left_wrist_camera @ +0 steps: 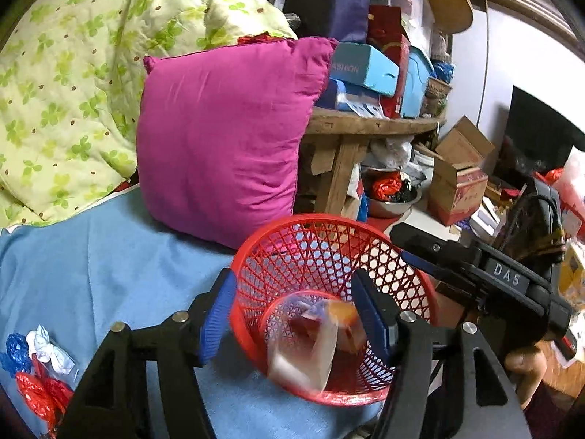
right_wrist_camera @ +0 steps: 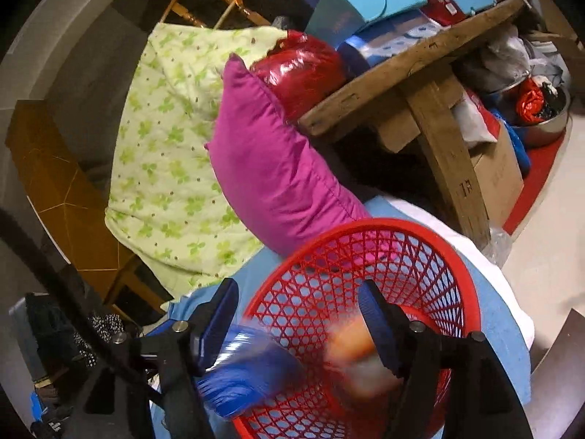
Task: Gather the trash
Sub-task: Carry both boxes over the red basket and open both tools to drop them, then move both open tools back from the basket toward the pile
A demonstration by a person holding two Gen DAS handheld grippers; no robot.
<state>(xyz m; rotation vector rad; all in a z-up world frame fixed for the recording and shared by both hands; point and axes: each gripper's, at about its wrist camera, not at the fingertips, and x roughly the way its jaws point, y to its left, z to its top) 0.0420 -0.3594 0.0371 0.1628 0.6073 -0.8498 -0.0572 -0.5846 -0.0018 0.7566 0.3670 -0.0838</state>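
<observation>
A red mesh basket (left_wrist_camera: pixel 409 263) stands on the blue bed sheet (left_wrist_camera: pixel 91 274); it also shows in the right wrist view (right_wrist_camera: pixel 431 256). My left gripper (left_wrist_camera: pixel 292 314) is open above the basket's mouth, and a blurred clear wrapper with orange and red inside (left_wrist_camera: pixel 321 333) hangs between the fingers over the basket's inside. My right gripper (right_wrist_camera: pixel 298 329) is open over the basket's near rim. A blurred blue plastic wrapper (right_wrist_camera: pixel 248 373) and a blurred orange piece (right_wrist_camera: pixel 351 344) lie between its fingers. Whether either touches a finger I cannot tell. The right gripper (left_wrist_camera: pixel 475 270) reaches in from the right.
Blue, white and red wrappers (left_wrist_camera: pixel 36 369) lie on the sheet at the lower left. A magenta pillow (left_wrist_camera: pixel 226 135) and a green floral quilt (left_wrist_camera: pixel 73 73) lie behind the basket. A cluttered wooden table (left_wrist_camera: pixel 365 124), cardboard boxes (left_wrist_camera: pixel 457 183) and a steel bowl (left_wrist_camera: pixel 391 201) stand to the right.
</observation>
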